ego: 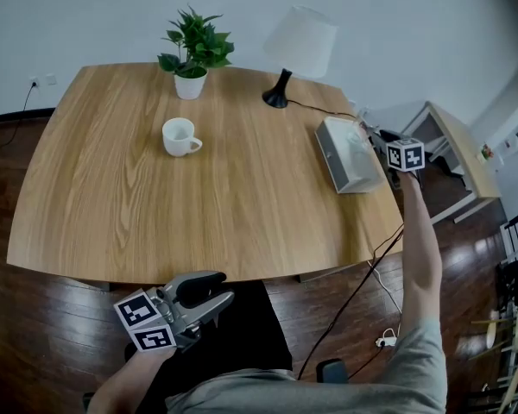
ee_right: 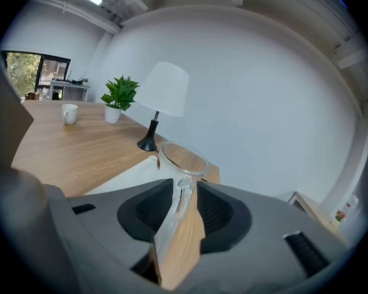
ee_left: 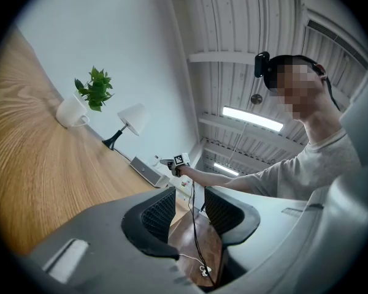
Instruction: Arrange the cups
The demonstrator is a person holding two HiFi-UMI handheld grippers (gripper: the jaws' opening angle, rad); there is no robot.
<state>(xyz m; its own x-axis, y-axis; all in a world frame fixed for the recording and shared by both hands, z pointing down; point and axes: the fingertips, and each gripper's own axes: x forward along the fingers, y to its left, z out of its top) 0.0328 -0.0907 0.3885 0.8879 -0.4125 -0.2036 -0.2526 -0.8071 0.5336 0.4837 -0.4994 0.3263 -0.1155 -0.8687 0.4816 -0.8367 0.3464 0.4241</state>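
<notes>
At a wooden table [ego: 112,205], black-and-white square markers are showing as the only print in sight, one set on the marker cube [ego: 406,155] of my right claw [ego: 375,141], another on the paired cubes [ego: 147,322] of my left claw [ego: 214,291].

I am stretching my right arm out straight to the table's far right corner. There the right claw is tipping slightly downward over a pale grey box [ego: 350,158]. Its jaws are standing apart with the handle of a clear glass cup [ee_right: 183,158] between them, the pads not pressing on it. The cup is standing upright just ahead of the jaws; whether it is resting on the box I cannot tell, its foot being hidden behind them.

I am keeping my left claw low by the table's near edge, over my lap, pointing a little upward. Its jaws are apart, and only dark floor and a trailing cable [ee_left: 195,237] are showing through the gap.

A white mug [ego: 180,136] is sitting well apart from the glass cup, toward the table's far left. Behind the mug are standing a potted plant [ego: 194,50] and a white-shaded table lamp [ego: 295,50] on a black base, its cord running toward the box. A light side table [ego: 453,149] is standing beyond the right corner.
</notes>
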